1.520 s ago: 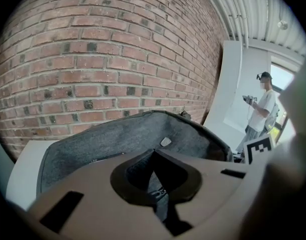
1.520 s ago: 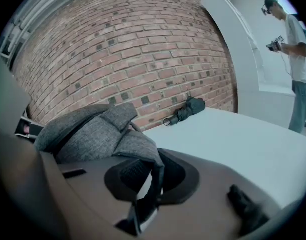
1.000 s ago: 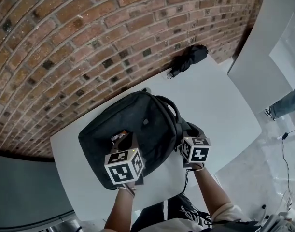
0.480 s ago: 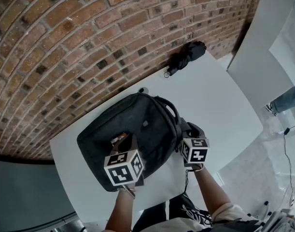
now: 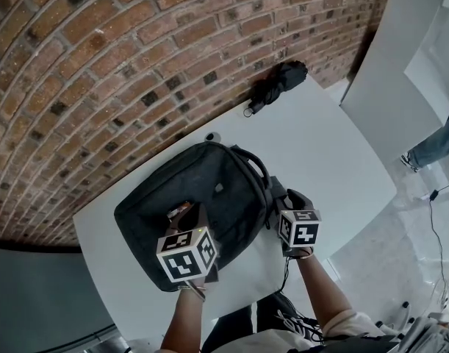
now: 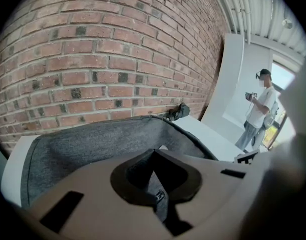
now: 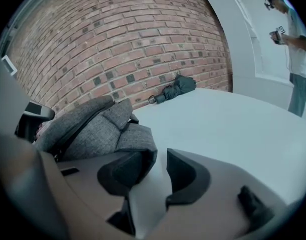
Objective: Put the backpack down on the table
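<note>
The dark grey backpack (image 5: 202, 190) lies flat on the white table (image 5: 327, 145), close to the brick wall. My left gripper (image 5: 181, 213) rests on its near side. In the left gripper view that gripper (image 6: 155, 186) is shut on a fold of the backpack's (image 6: 92, 144) grey fabric with a zipper pull. My right gripper (image 5: 278, 201) is at the bag's right edge, by the shoulder straps. In the right gripper view its jaws (image 7: 160, 171) are opening; bare table shows between them. A padded strap (image 7: 135, 141) ends against the left pad and is not pinched.
A folded black umbrella (image 5: 279, 79) lies at the table's far corner against the brick wall. A white panel (image 5: 386, 72) stands to the right. A person (image 7: 293, 44) stands beyond it on the light floor. The table's right half (image 7: 233, 124) is bare.
The backpack and both grippers stay almost where they were; only the view has drifted a little. The bag lies slightly flatter on the table.
</note>
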Demonstrator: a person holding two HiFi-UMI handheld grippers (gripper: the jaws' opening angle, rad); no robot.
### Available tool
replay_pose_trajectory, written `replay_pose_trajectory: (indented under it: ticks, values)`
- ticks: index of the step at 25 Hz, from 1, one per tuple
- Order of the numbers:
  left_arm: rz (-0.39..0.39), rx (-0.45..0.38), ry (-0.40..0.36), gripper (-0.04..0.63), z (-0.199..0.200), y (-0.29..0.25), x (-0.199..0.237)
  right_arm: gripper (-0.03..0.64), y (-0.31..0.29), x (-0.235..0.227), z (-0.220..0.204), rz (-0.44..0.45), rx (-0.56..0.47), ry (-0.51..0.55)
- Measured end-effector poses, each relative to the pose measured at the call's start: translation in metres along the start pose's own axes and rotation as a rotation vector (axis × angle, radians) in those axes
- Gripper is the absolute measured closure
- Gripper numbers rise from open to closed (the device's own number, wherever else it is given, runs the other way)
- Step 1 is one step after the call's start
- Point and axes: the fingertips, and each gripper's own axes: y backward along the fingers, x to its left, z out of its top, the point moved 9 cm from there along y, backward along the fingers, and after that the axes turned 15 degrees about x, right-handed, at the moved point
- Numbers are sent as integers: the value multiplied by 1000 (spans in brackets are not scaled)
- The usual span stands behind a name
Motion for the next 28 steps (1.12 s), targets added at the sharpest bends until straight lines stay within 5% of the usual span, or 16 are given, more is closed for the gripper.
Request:
replay_pose_trajectory:
  ticks: [11, 28]
  values:
    - [-18, -21, 10, 584, -6, 13, -3, 465, 27, 1, -6, -36, 8, 5]
    - [-50, -122, 70, 584, -24, 66, 21, 505, 127, 53, 16, -88, -148, 103]
